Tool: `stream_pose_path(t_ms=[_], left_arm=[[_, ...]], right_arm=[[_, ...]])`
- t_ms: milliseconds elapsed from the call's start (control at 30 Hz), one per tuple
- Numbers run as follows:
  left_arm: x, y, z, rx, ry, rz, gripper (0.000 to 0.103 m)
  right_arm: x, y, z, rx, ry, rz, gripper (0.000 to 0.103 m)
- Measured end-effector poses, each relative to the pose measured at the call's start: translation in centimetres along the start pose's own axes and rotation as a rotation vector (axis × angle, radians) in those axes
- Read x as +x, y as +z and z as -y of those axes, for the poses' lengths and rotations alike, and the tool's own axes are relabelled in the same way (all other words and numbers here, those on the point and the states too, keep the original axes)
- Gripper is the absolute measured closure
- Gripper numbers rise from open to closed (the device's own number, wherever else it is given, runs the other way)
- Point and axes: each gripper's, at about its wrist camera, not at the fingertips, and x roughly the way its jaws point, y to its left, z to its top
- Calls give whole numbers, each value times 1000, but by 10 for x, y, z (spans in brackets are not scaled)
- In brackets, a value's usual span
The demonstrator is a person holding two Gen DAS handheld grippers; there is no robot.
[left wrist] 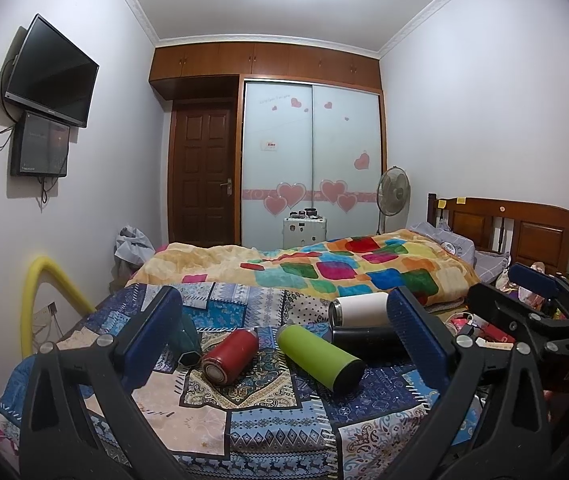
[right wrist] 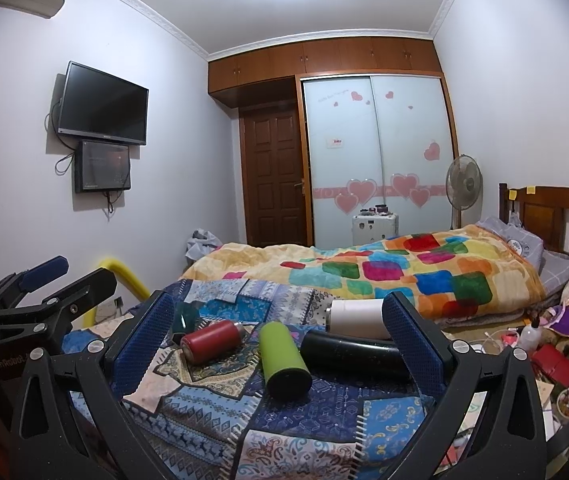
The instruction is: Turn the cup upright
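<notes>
Several cups lie on their sides on a patchwork cloth (left wrist: 268, 420): a dark teal cup (left wrist: 187, 340), a red cup (left wrist: 230, 356), a green cup (left wrist: 318, 356), a black cup (left wrist: 364, 341) and a white cup (left wrist: 358, 309). My left gripper (left wrist: 284, 336) is open and empty, held above and short of them. My right gripper (right wrist: 280, 340) is open and empty too, facing the red cup (right wrist: 212, 340), green cup (right wrist: 284, 360), black cup (right wrist: 352, 354), white cup (right wrist: 358, 318) and teal cup (right wrist: 185, 318). Each gripper shows at the other view's edge.
A bed with a colourful blanket (left wrist: 348, 272) lies behind the cloth. A yellow padded bar (left wrist: 44, 296) stands at the left. Toys and clutter (right wrist: 556, 344) lie at the right by the wooden headboard (left wrist: 524, 228). A fan (left wrist: 393, 192) stands by the wardrobe.
</notes>
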Motion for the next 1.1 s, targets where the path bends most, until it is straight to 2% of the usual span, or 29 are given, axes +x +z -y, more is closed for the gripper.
stream_pose_path(t_ms=[1100], left_arm=[[-5, 1, 2, -10, 4, 6, 0]], right_arm=[[0, 1, -1, 5, 6, -5, 0]])
